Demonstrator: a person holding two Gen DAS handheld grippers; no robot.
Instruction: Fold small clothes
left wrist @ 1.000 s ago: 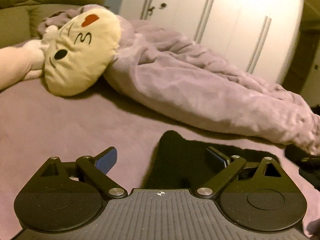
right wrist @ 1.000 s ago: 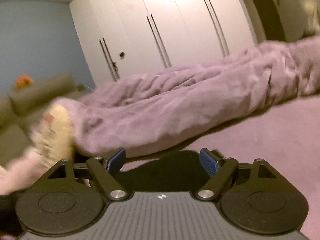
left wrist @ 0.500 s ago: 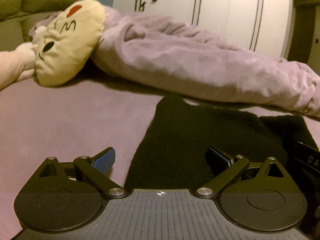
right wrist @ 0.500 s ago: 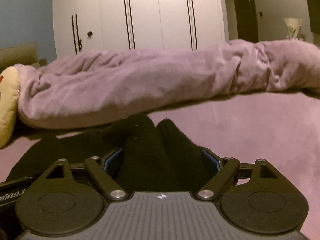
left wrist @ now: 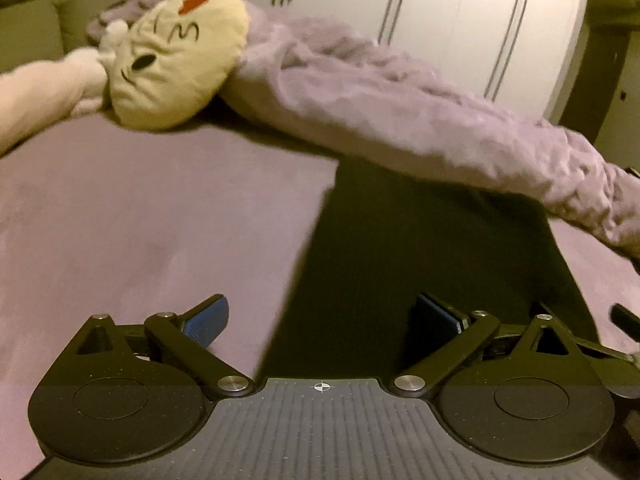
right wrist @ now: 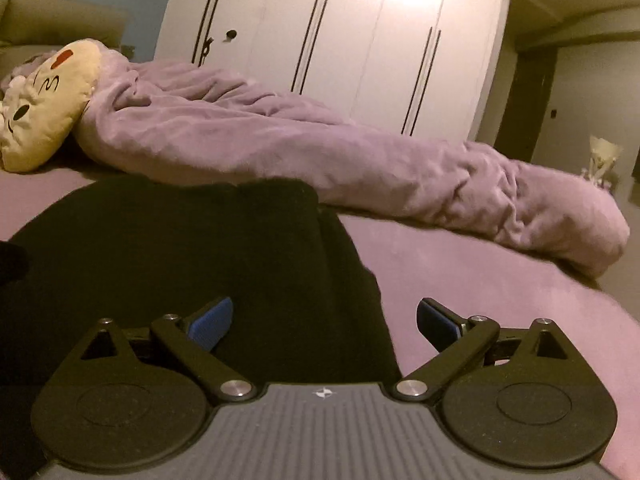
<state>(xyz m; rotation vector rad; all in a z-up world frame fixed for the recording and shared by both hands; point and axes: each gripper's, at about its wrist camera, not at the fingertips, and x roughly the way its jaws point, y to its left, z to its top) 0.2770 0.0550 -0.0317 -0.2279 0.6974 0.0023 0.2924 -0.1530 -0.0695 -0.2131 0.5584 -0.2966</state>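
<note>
My left gripper [left wrist: 322,318] and right gripper [right wrist: 325,320] both stand spread wide, blue ribbed pads gripping nothing. The black garment [right wrist: 172,256], matte and softly napped, lies flat on the mauve bedsheet [left wrist: 140,224] beneath both, its far edge beside the rumpled plush lilac blanket [right wrist: 320,152].

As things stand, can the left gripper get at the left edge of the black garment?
Probably yes. The left gripper is open, its jaws straddling the black garment at its left edge, which lies flat on the purple bedsheet with nothing between.
</note>
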